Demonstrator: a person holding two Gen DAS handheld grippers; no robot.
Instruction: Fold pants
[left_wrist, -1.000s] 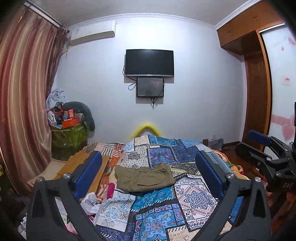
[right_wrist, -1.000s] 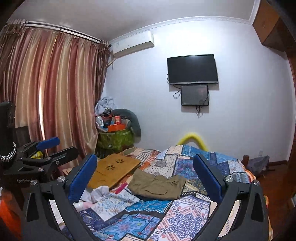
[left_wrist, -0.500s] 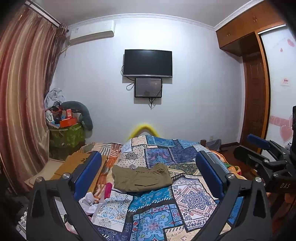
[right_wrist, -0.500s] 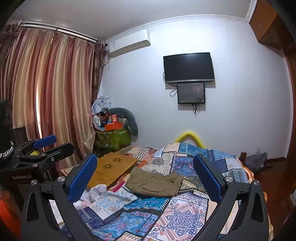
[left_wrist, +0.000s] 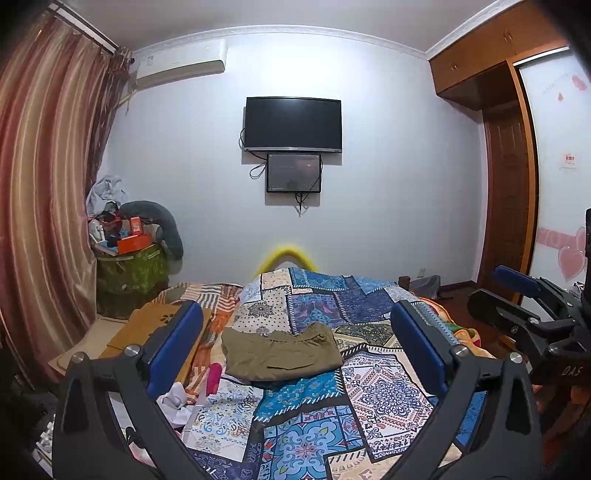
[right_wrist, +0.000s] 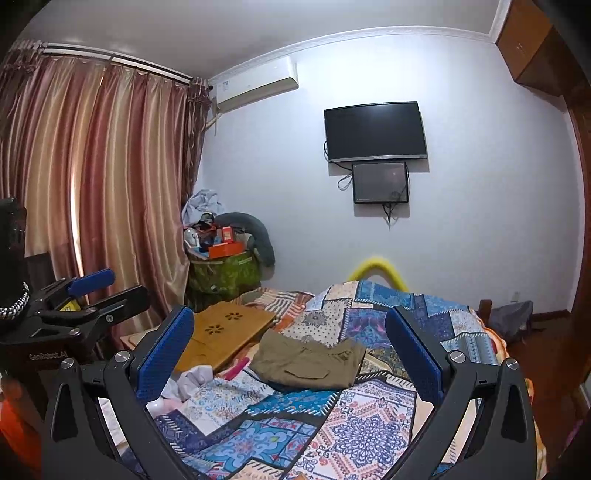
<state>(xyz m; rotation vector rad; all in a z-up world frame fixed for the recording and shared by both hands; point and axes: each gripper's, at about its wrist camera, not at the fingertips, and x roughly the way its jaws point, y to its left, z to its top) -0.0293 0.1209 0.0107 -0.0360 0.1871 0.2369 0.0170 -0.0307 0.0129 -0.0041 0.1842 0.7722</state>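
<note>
We held the left gripper (left_wrist: 293, 341) and right gripper (right_wrist: 290, 341) spread wide and empty above the quilt (left_wrist: 384, 391), well short of the pants (left_wrist: 282, 354), which lay folded mid-bed, underside hidden.

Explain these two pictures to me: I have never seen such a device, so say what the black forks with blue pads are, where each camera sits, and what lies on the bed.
No robot is at work here. A person holds a hand-held two-finger gripper in each hand, and a fisheye camera on each one looks forward along its fingers. One picture comes from the left gripper, the other from the right gripper; each also shows its partner at the picture's edge. The blue parts are the gripping pads. Both grippers stand open and hold nothing. On the colourful patchwork quilt lie folded olive-green pants. Beside them lie a carved wooden lap tray and some crumpled white cloth.
</note>
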